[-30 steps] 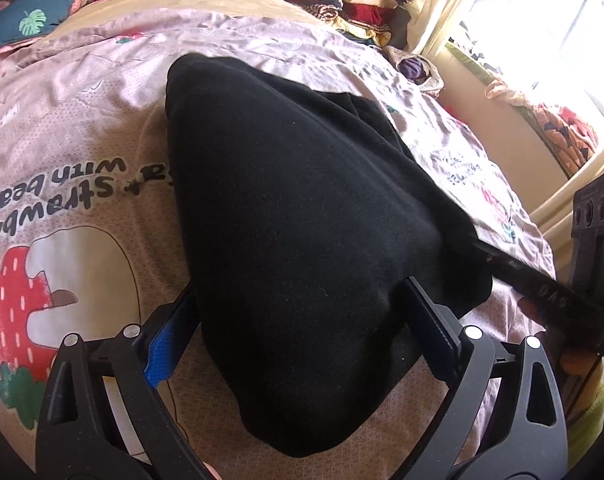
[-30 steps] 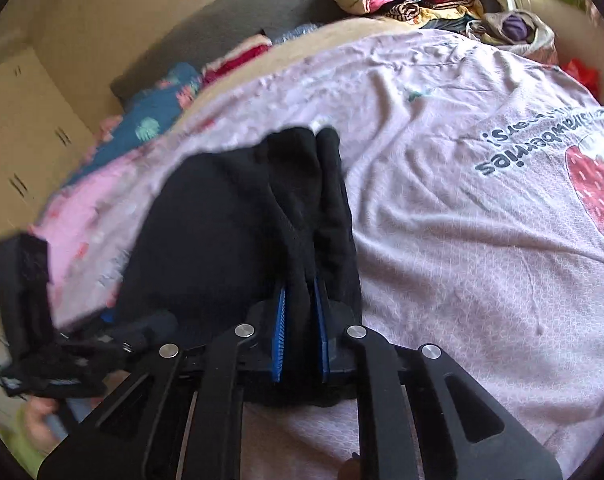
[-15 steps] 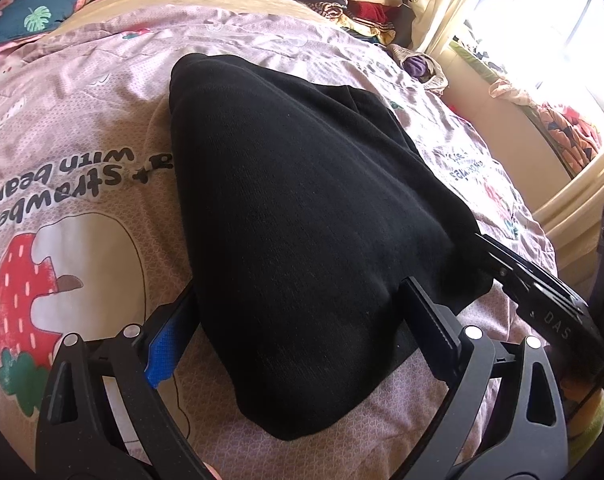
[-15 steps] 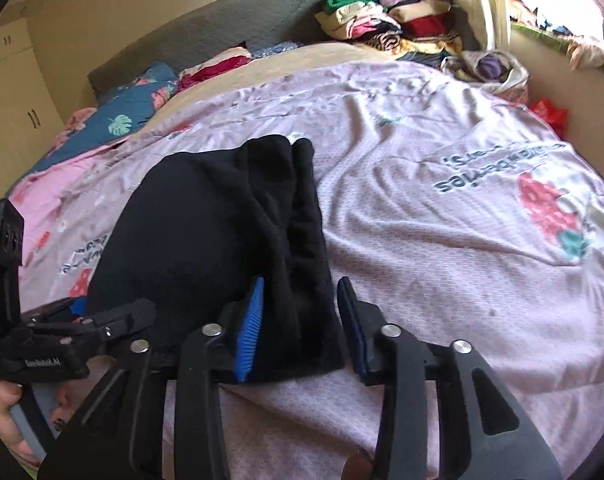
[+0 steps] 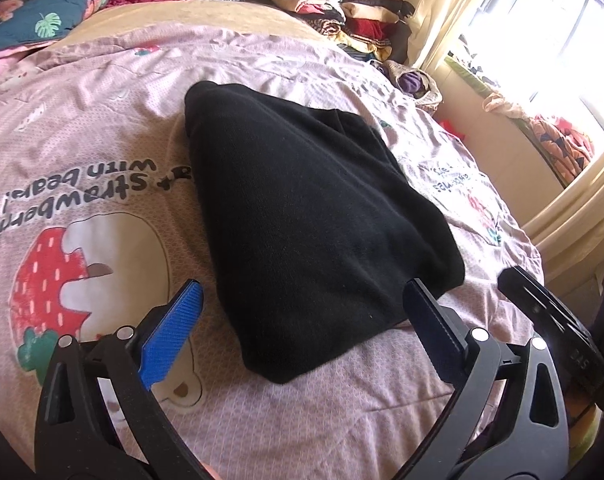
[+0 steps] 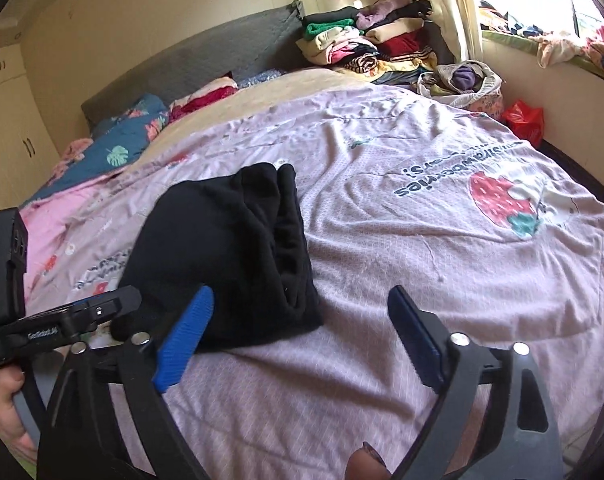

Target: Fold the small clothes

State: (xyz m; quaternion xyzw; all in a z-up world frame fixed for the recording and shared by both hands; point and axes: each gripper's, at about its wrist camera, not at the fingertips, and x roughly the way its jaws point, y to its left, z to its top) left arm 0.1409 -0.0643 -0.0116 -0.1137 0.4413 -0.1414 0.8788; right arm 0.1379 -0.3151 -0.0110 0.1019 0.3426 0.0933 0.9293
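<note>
Jaws wide apart, the left gripper (image 5: 302, 308) frames the near edge of the folded black garment (image 5: 302, 216), which lies on the pink strawberry bedspread (image 5: 82, 208), unpinched. From the right wrist, the right gripper (image 6: 302, 320) has just been opening, jaws apart, nothing between them; the garment (image 6: 230, 248) lies just beside its left finger.

Both tongs, left (image 5: 300, 312) and right (image 6: 300, 322), gape empty, the right's jaws just opened.

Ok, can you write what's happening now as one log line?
black garment: folded, on bedspread | left gripper: open | right gripper: just opened, nothing held
</note>
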